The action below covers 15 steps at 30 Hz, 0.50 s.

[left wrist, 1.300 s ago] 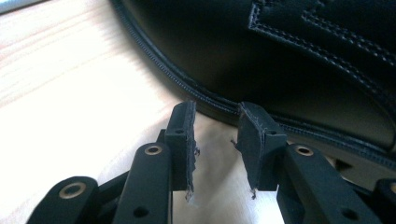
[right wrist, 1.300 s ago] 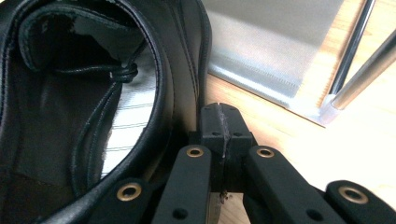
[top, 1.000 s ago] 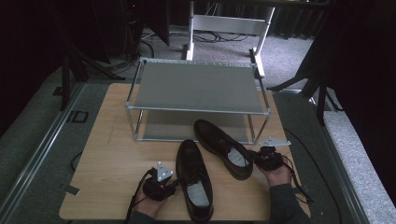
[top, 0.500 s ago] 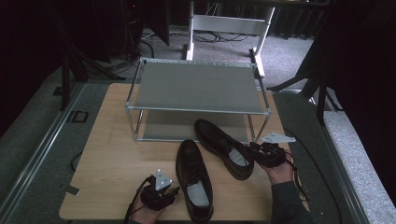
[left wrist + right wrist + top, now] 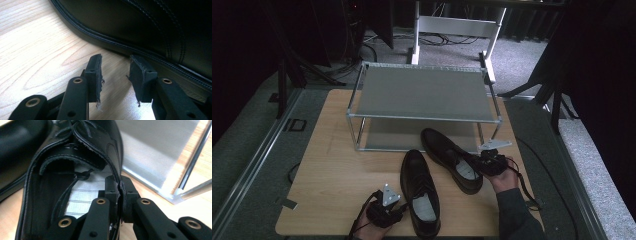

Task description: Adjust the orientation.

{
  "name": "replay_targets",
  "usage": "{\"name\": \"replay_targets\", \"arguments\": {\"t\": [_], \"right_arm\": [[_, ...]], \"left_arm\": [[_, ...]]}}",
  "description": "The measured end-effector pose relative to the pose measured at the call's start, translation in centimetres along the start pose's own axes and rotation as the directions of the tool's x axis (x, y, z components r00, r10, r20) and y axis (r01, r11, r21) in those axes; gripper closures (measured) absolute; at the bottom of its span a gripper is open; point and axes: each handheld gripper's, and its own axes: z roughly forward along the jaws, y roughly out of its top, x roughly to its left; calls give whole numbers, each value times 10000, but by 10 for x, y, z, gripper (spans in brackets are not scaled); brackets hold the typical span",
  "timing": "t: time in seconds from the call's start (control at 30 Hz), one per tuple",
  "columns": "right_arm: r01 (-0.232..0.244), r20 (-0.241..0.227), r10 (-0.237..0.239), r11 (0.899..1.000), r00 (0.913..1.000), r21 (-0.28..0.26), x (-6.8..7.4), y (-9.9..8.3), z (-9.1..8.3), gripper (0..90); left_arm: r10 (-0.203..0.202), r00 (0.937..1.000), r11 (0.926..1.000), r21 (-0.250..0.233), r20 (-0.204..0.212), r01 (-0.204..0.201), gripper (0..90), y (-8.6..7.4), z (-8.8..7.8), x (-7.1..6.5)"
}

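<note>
Right shoe point(image 5: 451, 159) lifted by right tongs point(image 5: 476, 163)

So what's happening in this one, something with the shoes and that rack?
A person works two handheld grippers at a wooden table. The right gripper is clamped on the side wall of one black shoe, which lies at an angle in front of a two-tier metal rack. The left gripper is open beside the other shoe, its pads not touching it. Both rack shelves look empty.

The near shoe point(image 5: 420, 195) has its heel cut off by the high view's bottom edge.
</note>
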Motion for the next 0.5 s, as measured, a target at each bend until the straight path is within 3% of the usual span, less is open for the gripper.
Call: {"name": "replay_targets", "arguments": {"t": [0.5], "right_arm": [[364,-485,-349,9989,9982,309,17,-22,-25,860]], "left_arm": [[-26,10000,10000,-16,-70,25,625,2,3,2]]}}
